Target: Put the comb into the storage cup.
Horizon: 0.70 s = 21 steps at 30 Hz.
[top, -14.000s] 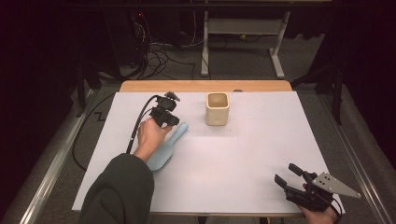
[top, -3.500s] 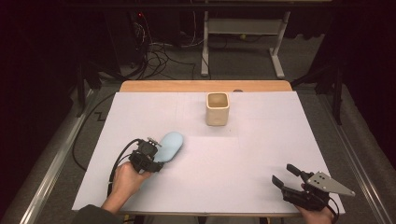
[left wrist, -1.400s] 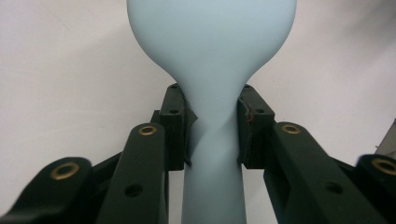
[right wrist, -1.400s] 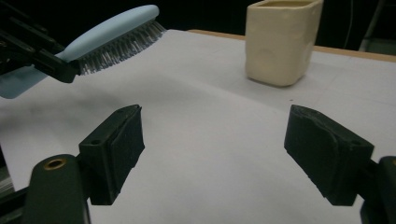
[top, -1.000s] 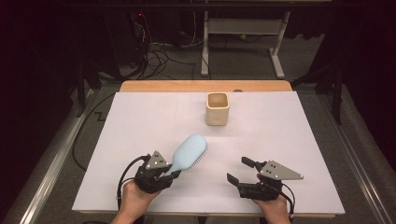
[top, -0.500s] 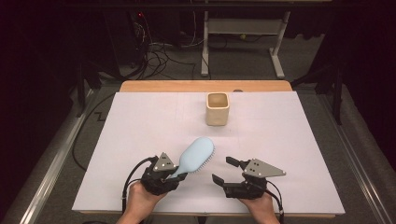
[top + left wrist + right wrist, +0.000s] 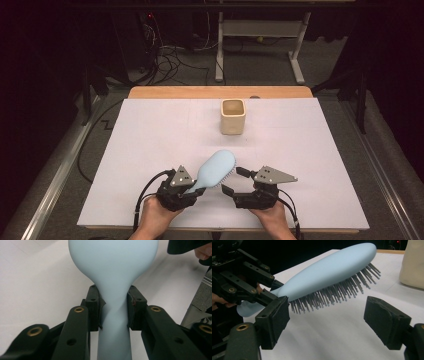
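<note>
Pale blue hairbrush point(image 7: 216, 169), lower centre, raised off the white table point(image 7: 150, 130): left gripper point(image 7: 113, 307) clamps its narrow neck; right gripper point(image 7: 325, 322) gapes beside the bristles. Probably light, rigid, smooth; the neck grips best.

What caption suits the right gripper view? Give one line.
Open right gripper nears the brush held by the left gripper.

The hairbrush point(image 7: 216, 169) has a pale blue back and handle, with dark grey bristles tipped lighter. Beyond it stands a cream cup point(image 7: 233, 116). The tabletop point(image 7: 150, 135) is covered in plain white, with a light wood strip at its far edge. Beside the hairbrush, both grippers are black, with brass-coloured rivets and grey plates on top.
</note>
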Each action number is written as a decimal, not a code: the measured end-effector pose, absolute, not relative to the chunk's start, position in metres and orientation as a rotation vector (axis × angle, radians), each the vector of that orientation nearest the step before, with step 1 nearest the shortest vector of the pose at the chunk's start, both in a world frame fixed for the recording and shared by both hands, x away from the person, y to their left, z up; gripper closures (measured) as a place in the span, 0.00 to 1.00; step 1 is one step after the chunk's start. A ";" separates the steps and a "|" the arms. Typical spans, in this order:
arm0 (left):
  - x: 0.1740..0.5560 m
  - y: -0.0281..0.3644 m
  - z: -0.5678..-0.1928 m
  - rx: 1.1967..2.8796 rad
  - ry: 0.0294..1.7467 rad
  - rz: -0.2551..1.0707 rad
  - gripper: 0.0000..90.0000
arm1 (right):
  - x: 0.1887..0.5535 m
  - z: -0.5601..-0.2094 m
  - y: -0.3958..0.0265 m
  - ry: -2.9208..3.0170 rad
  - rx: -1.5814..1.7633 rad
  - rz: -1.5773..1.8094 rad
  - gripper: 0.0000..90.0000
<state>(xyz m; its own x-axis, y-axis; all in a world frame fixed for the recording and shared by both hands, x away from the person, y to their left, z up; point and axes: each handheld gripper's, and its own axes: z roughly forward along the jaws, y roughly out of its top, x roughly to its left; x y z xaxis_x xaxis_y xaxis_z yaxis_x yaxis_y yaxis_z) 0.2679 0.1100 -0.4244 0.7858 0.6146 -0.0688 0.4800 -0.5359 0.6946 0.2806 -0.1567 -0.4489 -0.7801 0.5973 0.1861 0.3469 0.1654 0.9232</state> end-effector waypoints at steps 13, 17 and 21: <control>0.268 0.103 -0.425 2.228 0.797 0.237 0.77 | 0.288 -0.448 -0.150 2.215 0.956 1.710 0.18; 0.268 0.101 -0.426 2.221 0.797 0.233 0.77 | 0.288 -0.448 -0.149 2.195 0.970 1.737 0.17; 0.268 0.100 -0.426 2.217 0.801 0.235 0.76 | 0.289 -0.448 -0.148 2.187 0.980 1.750 0.16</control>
